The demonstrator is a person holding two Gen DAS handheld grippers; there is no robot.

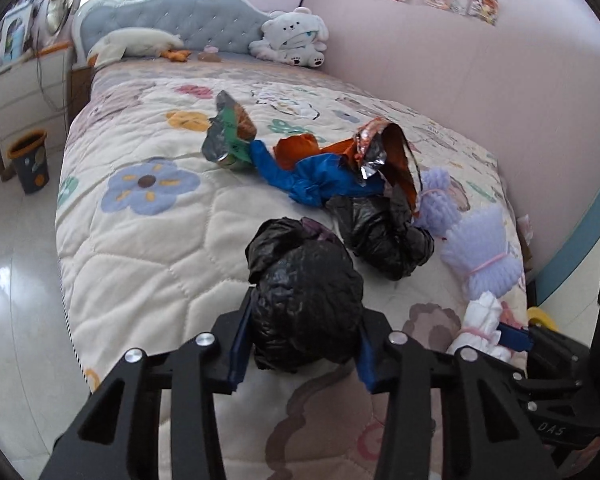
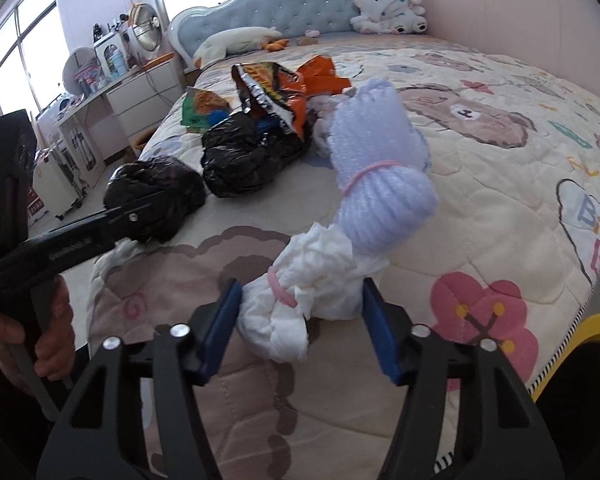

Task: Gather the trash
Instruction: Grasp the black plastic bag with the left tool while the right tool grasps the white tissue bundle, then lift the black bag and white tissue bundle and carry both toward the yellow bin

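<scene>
My left gripper is shut on a crumpled black trash bag lying near the foot of the bed; both blue pads press its sides. My right gripper is shut on the white tissue end of a bundle tied with pink bands, whose other end is lavender. Further up the quilt lie a second black bag, a blue plastic bag, an orange foil wrapper and a green snack packet. In the right wrist view, a hand holds the left gripper on its bag.
A dark waste bin with an orange rim stands on the tiled floor left of the bed. A yellow-rimmed container sits by the bed's right corner. A white plush toy and a pillow rest at the headboard. A pink wall runs along the right.
</scene>
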